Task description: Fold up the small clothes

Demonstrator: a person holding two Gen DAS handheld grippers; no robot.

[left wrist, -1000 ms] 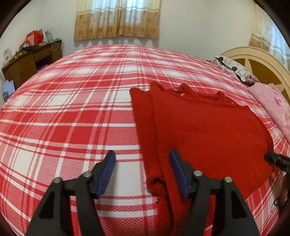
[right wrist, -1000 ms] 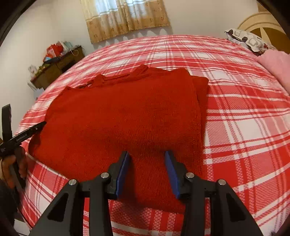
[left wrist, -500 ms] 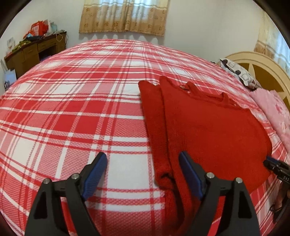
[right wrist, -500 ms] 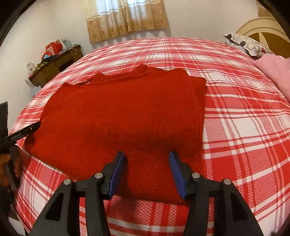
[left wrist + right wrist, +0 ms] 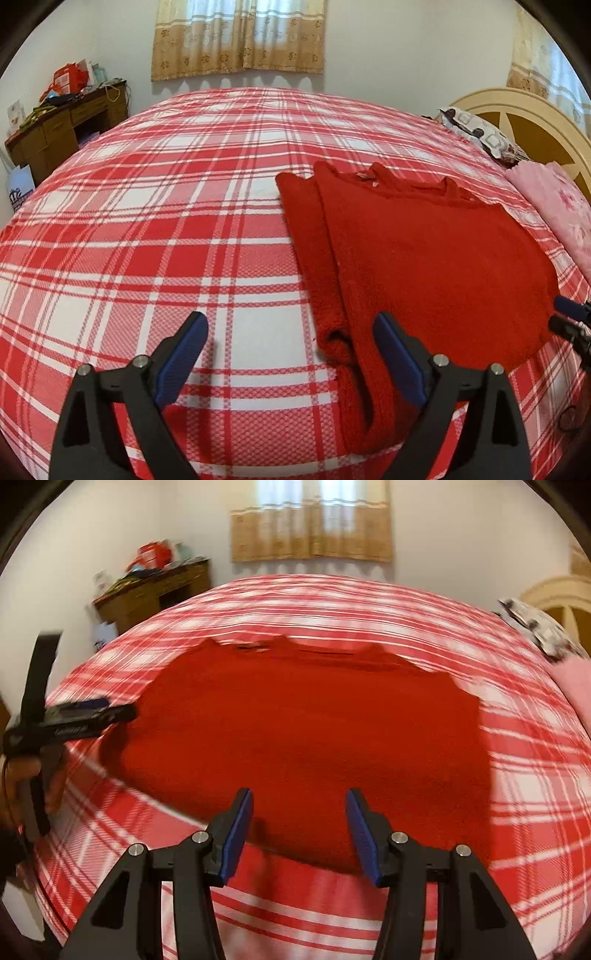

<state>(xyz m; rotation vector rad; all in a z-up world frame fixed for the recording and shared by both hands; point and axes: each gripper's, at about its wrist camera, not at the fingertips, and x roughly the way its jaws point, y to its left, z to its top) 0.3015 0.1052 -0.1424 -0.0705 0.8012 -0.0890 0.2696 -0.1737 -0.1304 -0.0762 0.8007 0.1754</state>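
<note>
**Red sweater flat on bed; both grippers spread, holding nothing**

The left wrist view shows the red sweater [image 5: 424, 258] with one side folded over, a detail blurred in the right wrist view. Left gripper [image 5: 291, 354] gapes at that edge; right gripper [image 5: 297, 830] parts at the near hem. Plaid bedspread [image 5: 147, 221], desk [image 5: 55, 133] (cluttered), curtained window [image 5: 240, 37].

Pale lettering on the black left gripper [image 5: 122, 712], probably a brand name, too blurred to read.
</note>
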